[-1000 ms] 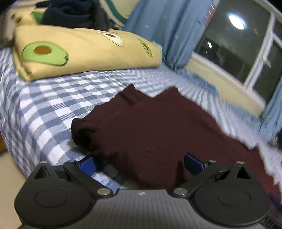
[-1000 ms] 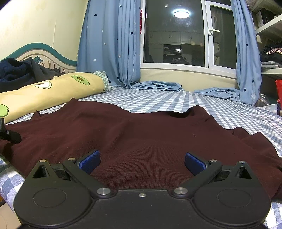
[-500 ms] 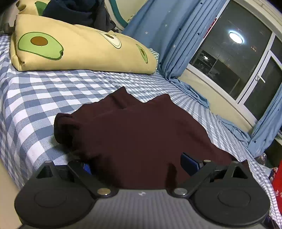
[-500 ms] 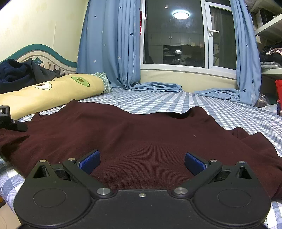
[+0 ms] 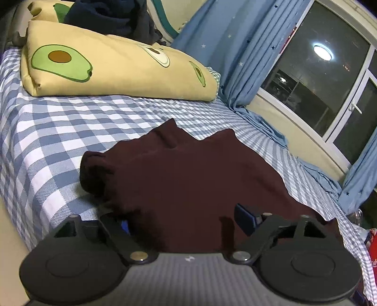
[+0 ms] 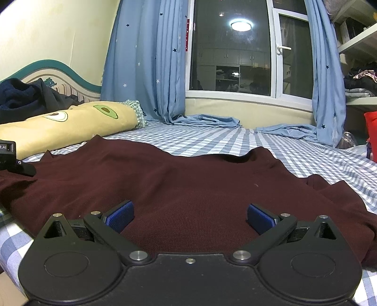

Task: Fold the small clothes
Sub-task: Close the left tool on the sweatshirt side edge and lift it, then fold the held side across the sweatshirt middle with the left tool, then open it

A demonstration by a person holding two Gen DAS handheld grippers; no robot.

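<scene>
Only the left view shows the sweater's point(image 5: 188, 179) bunched sleeve.

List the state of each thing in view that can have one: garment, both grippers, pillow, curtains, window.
Maroon sweater: spread flat on the checked bedsheet, unfolded, left edge bunched.
Left gripper: jaws closing around the sweater's edge, pads not yet pressing.
Right gripper: open, low over the sweater's hem.
Avocado pillow: lying flat, dark clothes piled behind it.
Curtains: drawn apart.
Window: shut.
</scene>
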